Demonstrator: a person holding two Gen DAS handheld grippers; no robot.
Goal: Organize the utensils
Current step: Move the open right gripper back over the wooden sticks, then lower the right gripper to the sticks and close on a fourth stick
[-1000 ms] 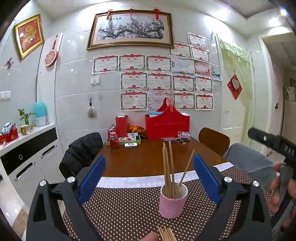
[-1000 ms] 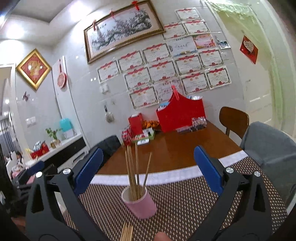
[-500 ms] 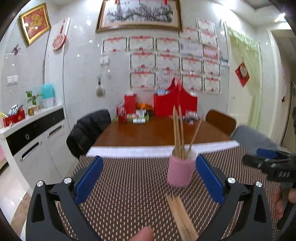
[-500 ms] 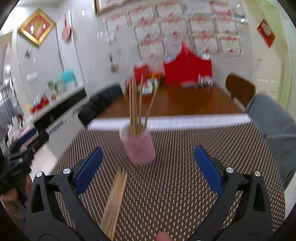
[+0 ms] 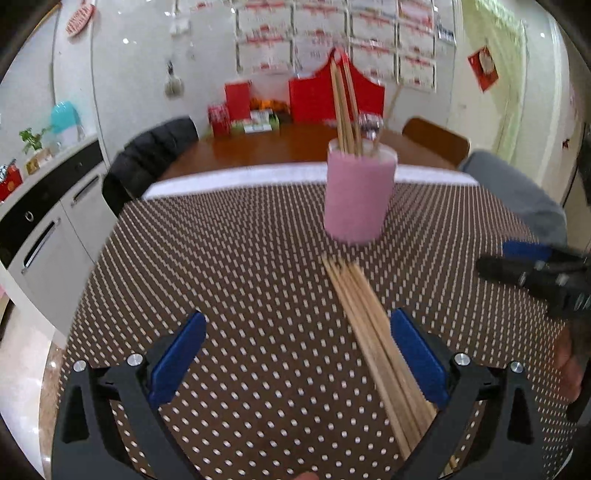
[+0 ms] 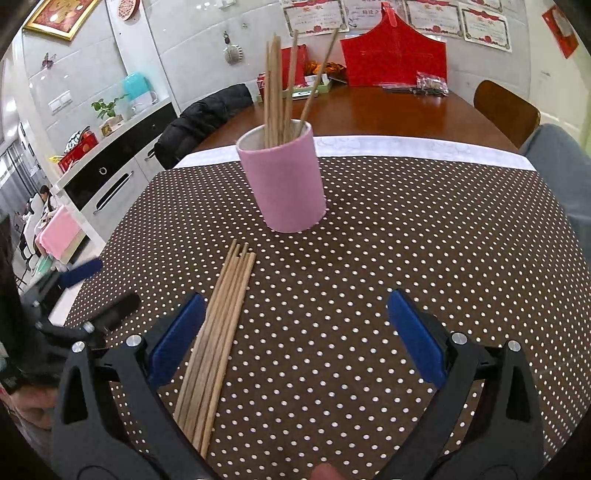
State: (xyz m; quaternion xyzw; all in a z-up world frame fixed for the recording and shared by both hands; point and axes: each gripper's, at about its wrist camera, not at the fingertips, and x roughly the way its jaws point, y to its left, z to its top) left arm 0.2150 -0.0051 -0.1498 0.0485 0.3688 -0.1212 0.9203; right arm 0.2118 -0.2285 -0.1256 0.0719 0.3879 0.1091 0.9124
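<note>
i'm looking into a home dining room: wooden dining table (image 6: 388, 114) mid-frame, framed certificates (image 6: 314, 14) along the top wall, sideboard cabinets (image 6: 110, 177) with a potted plant (image 6: 107, 110) at left.

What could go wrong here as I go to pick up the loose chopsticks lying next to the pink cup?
The loose chopsticks lie packed side by side, so an open gripper, the right gripper or left gripper, may pinch several or scatter them.

The pink cup stands just past their tips with tall chopsticks in it; a forward push or careless insertion could tip it.

Both grippers flank the bundle and might collide.
</note>
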